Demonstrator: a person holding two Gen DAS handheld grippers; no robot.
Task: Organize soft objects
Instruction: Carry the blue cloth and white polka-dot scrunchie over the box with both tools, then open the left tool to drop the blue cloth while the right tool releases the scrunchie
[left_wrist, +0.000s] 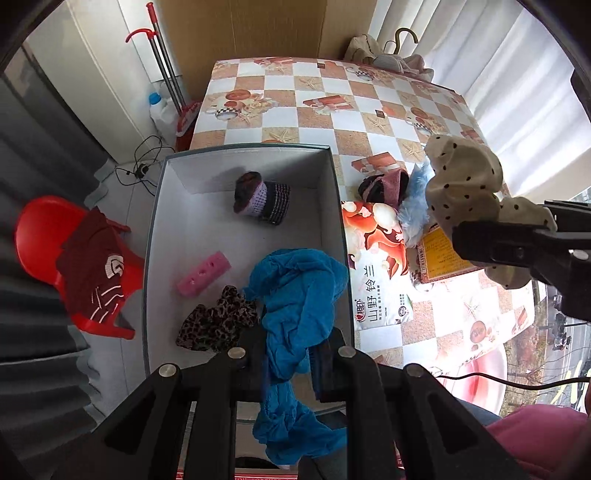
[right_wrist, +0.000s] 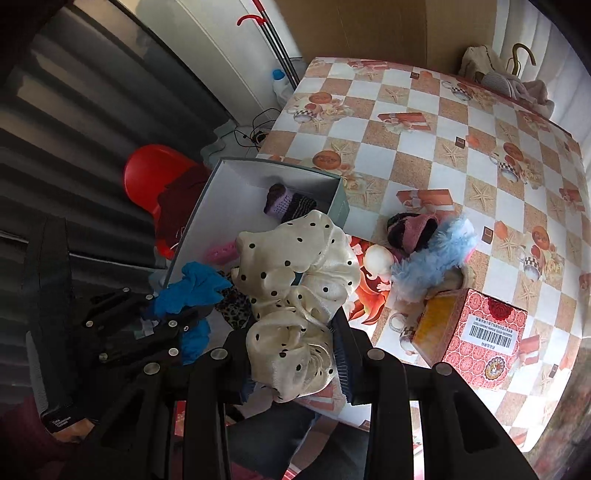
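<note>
**Two soft loads carried at once, each liable to snag or spill**

While the blue fabric (left_wrist: 291, 317) is clamped between the fingers of the left gripper (left_wrist: 288, 363), only part of it hangs inside the white box (left_wrist: 332, 206); its lower end trails over the near wall, outside. If it is let go here, the trailing end could drag the rest out. It also lies against the leopard scrunchie (left_wrist: 218, 321), which could be caught and lifted with it. The right gripper (right_wrist: 295, 363) is closed on the cream polka-dot scrunchie (right_wrist: 295, 295), held above the table (right_wrist: 406, 110) just beside the box's right wall. Only a fold is pinched, so slippage is judged possible, and a release short of the rim would drop it onto the printed packet (left_wrist: 373, 291). In the box, the pink sponge (left_wrist: 203, 273) and a rolled sock (left_wrist: 262, 199) lie apart from the blue fabric. Outside, the blue fluffy item (right_wrist: 432, 254) and dark sock bundle (right_wrist: 410, 229) are still to be stowed.
</note>
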